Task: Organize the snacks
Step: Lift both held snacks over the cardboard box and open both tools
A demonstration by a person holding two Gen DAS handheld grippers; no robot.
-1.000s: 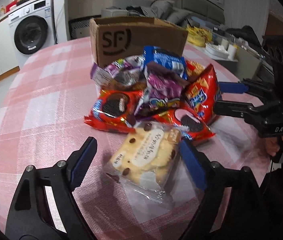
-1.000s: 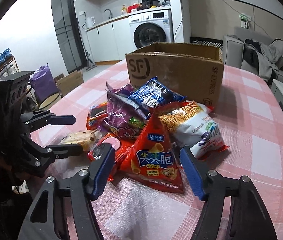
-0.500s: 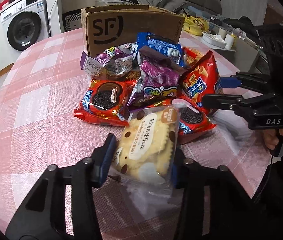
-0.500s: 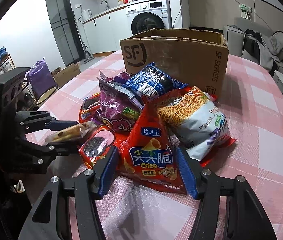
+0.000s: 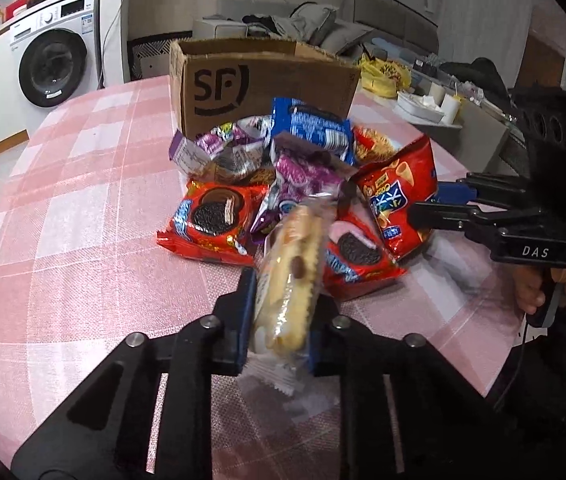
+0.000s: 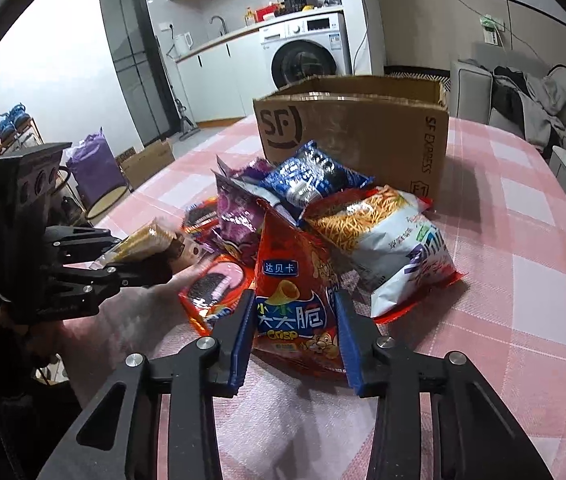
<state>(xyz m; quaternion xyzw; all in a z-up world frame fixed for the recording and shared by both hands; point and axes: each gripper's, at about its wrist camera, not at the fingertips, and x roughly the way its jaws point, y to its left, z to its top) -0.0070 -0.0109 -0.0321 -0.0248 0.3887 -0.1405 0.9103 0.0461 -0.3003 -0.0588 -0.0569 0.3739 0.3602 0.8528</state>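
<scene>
A heap of snack packs lies on the pink checked table (image 5: 83,200) in front of an open cardboard box (image 5: 259,80). My left gripper (image 5: 283,300) is shut on a clear pack of pale chocolate-chip cookies (image 5: 291,272), which stands on edge between the pads. The right wrist view shows that pack (image 6: 143,240) just off the table at the left of the heap. My right gripper (image 6: 294,308) has a red chip bag (image 6: 295,280) between its blue pads; its jaws are closing and both pads press the bag's sides.
Two red sandwich-cookie packs (image 5: 211,220) (image 5: 355,256), purple packs (image 5: 299,172), a blue pack (image 5: 311,128) and a white stick-snack bag (image 6: 395,240) remain in the heap. The box (image 6: 363,128) stands right behind them. A washing machine (image 6: 307,56) and a sofa are beyond the table.
The left jaws closed on the cookie pack, which turned from flat onto its edge and came up a little. The right jaws narrowed onto the red chip bag, which now stands more upright.
</scene>
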